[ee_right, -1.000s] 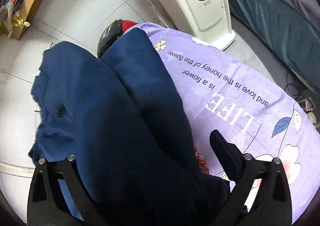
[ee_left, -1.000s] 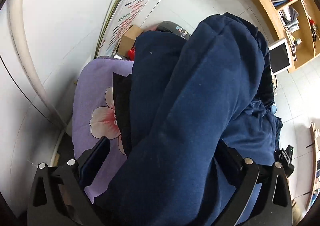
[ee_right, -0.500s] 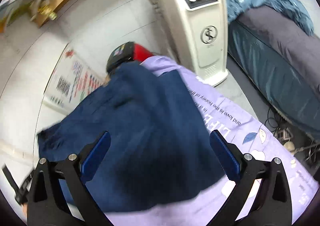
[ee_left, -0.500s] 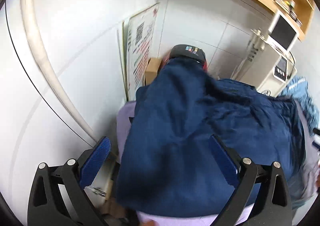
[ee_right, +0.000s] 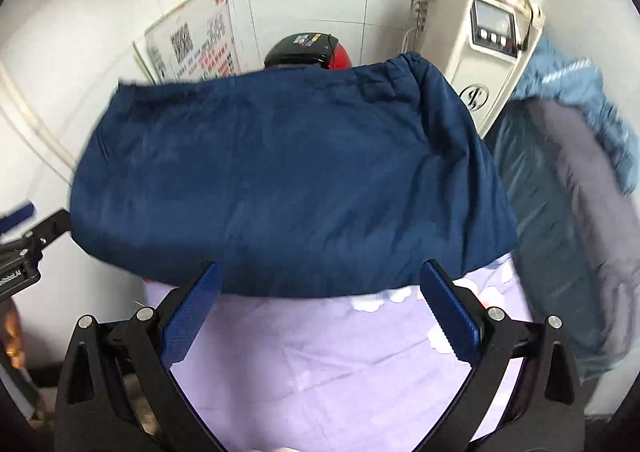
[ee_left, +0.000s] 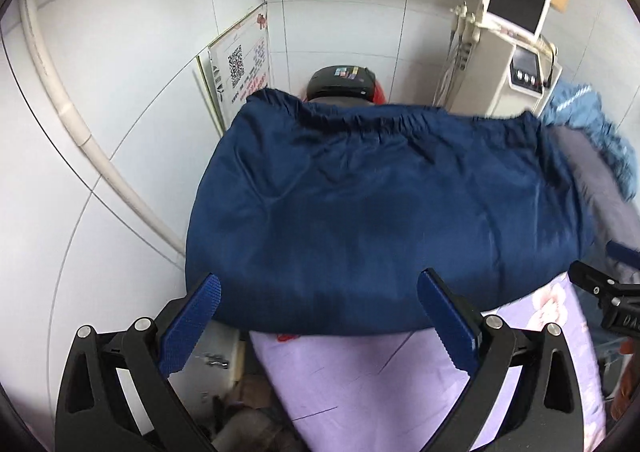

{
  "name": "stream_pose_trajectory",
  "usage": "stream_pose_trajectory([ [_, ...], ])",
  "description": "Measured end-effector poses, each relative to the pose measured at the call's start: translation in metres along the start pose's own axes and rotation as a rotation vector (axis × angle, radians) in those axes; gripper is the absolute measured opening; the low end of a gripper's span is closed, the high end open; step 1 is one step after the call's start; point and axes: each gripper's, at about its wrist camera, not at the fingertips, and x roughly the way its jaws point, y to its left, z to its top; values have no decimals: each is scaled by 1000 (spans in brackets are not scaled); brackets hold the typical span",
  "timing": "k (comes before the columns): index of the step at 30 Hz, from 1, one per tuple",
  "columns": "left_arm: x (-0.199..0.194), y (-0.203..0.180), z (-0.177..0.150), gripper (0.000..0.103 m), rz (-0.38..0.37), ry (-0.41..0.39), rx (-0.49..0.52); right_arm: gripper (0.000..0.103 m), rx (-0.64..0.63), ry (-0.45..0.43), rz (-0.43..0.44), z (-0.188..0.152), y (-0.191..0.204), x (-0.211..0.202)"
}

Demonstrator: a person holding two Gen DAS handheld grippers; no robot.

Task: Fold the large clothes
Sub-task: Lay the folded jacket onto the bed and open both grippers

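Note:
A navy blue garment (ee_left: 376,207) with an elastic waistband lies folded across the far end of a table covered in a purple flowered cloth (ee_left: 380,380). It also shows in the right wrist view (ee_right: 288,187) on the same purple cloth (ee_right: 320,364). My left gripper (ee_left: 316,316) is open and empty, just short of the garment's near edge. My right gripper (ee_right: 320,308) is open and empty, also just short of that edge. Each gripper shows at the side of the other's view.
A white machine with a screen (ee_left: 516,47) stands at the back right, a black and red appliance (ee_left: 344,81) behind the garment, a poster (ee_left: 244,67) against the tiled wall. A bed with grey and blue bedding (ee_right: 568,187) lies to the right.
Both grippers let go of the navy garment, opened and drew back toward me. The garment went from bunched in the jaws to lying spread and folded on the purple cloth.

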Motion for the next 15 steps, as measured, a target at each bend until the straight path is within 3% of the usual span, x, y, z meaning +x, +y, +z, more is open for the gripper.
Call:
stream_pose_trajectory([
  [4, 6, -12, -13, 97, -52, 78, -2, 98, -13, 33, 25, -3, 19, 7],
  [7, 15, -16, -19, 97, 2, 129, 1, 98, -25, 29, -4, -1, 26, 6],
  [10, 13, -19, -20, 97, 8, 122, 13, 98, -40, 24, -53, 2, 30, 7],
  [15, 11, -18, -18, 97, 19, 113, 15, 98, -12, 46, -49, 6, 27, 10],
])
